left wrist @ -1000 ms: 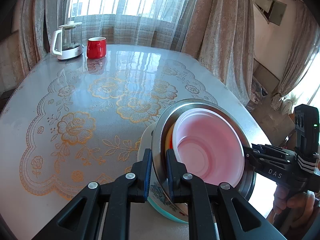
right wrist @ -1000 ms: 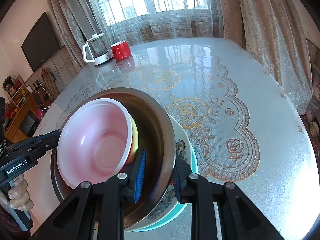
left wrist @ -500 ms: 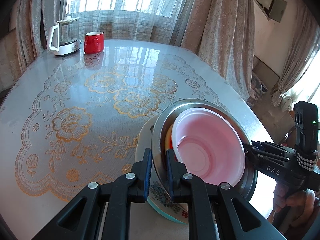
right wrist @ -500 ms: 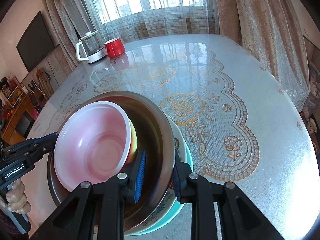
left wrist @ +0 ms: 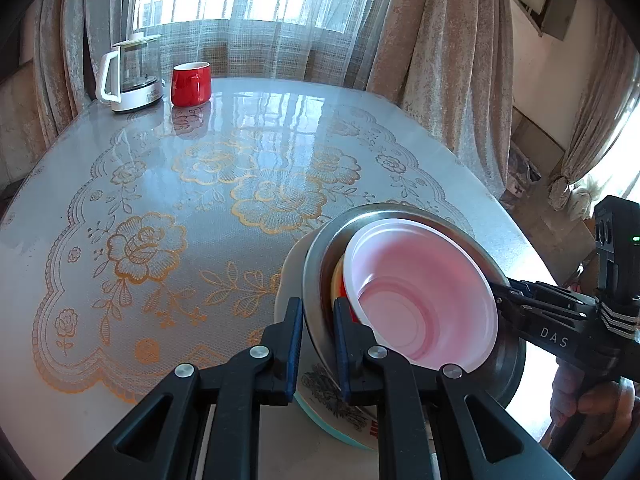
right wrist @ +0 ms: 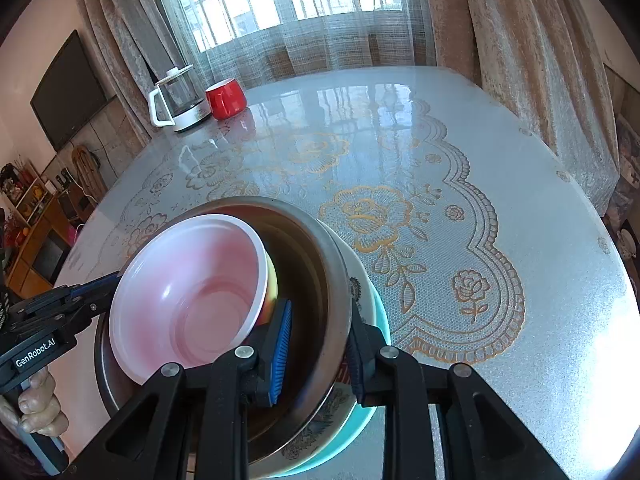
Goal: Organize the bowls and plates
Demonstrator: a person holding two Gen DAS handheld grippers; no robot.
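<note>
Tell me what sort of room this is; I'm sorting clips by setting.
Most likely a home dining or living room: a big table under a floral lace cover, with a glass kettle and red mug, heavy curtains at a barred window, and a wall-mounted TV above cluttered shelves.

Pink bowl [left wrist: 424, 296] inside steel bowl [left wrist: 316, 280]

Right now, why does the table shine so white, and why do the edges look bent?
Left wrist view: window light mirrors off the glossy table beyond the red mug. Right wrist view: similar glare streaks; the near right edge washes out. Both views: the fisheye lens curves the curtains, corners dark.
</note>
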